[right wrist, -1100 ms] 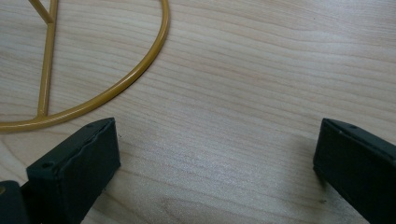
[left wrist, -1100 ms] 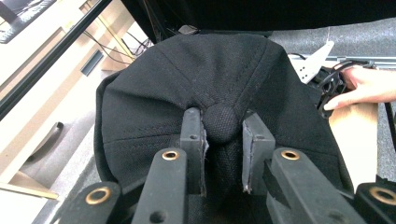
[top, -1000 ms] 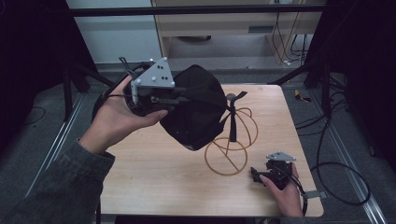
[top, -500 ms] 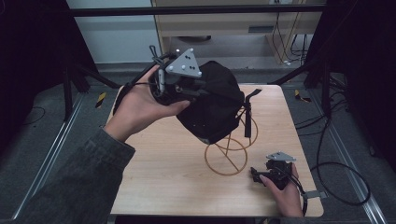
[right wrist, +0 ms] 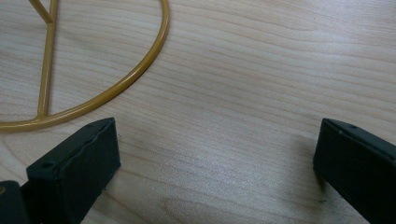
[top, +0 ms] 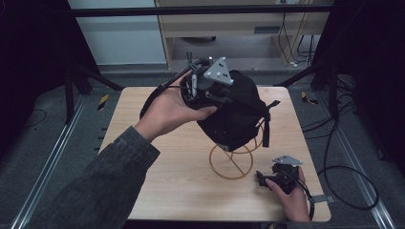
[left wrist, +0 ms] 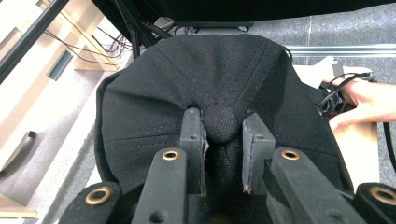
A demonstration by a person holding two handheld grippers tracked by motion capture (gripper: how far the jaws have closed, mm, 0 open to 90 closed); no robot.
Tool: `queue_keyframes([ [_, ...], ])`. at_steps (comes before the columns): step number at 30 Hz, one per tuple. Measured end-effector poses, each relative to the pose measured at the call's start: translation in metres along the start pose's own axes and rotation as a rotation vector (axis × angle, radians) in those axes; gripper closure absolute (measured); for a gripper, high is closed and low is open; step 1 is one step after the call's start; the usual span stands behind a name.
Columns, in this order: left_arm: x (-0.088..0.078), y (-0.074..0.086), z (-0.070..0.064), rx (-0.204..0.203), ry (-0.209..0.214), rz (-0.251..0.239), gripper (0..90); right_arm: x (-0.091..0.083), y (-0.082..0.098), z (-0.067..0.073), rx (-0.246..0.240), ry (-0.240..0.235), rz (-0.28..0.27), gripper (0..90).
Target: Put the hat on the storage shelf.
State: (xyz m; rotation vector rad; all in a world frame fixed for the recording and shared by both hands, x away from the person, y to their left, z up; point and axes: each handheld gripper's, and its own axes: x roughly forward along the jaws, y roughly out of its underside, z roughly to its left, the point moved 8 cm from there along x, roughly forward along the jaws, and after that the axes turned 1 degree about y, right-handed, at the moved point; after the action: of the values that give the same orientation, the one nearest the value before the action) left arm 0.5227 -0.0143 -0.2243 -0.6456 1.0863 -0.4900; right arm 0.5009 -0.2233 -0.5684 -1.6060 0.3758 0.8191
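Dim surroundings, evenly lit table (top: 157, 191); soft overhead illumination, no hard glare.
High view slightly soft and grainy, corners falling to near black. Black cap (left wrist: 219, 70) sharp in weave and stitching under the left gripper view, background floor mildly blurred. Wood grain crisp in the right gripper view, faint sheen at centre, soft shadows beneath the tongs (right wrist: 215, 154), their near ends out of focus.

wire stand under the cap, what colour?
Golden yellow; the wire stand shows best in the right gripper view.

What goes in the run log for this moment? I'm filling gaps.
left claw: shut on black cap, over gold wire stand | right claw: open, low over table, beside stand base
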Motion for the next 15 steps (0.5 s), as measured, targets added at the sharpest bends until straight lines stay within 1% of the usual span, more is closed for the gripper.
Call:
queue_keyframes([
  [2, 0.004, -0.001, -0.001, -0.001, 0.007, -0.001, 74.1, 0.0, 0.0, 0.0, -0.002, 0.0, 0.001, 0.6],
  [6, 0.014, -0.001, -0.002, 0.001, 0.013, 0.017, 74.0, 0.0, 0.0, 0.0, 0.001, 0.0, 0.0, 0.6],
  [7, 0.016, -0.001, -0.002, 0.003, 0.017, 0.029, 74.0, 0.0, 0.0, 0.0, 0.0, 0.0, 0.0, 0.6],
  [10, 0.022, 0.0, -0.001, -0.004, 0.017, 0.025, 74.0, 0.0, 0.0, 0.0, 0.001, -0.001, 0.0, 0.6],
  [15, 0.028, 0.0, -0.001, -0.011, 0.029, 0.033, 74.0, 0.0, 0.0, 0.0, -0.001, 0.001, 0.0, 0.6],
])
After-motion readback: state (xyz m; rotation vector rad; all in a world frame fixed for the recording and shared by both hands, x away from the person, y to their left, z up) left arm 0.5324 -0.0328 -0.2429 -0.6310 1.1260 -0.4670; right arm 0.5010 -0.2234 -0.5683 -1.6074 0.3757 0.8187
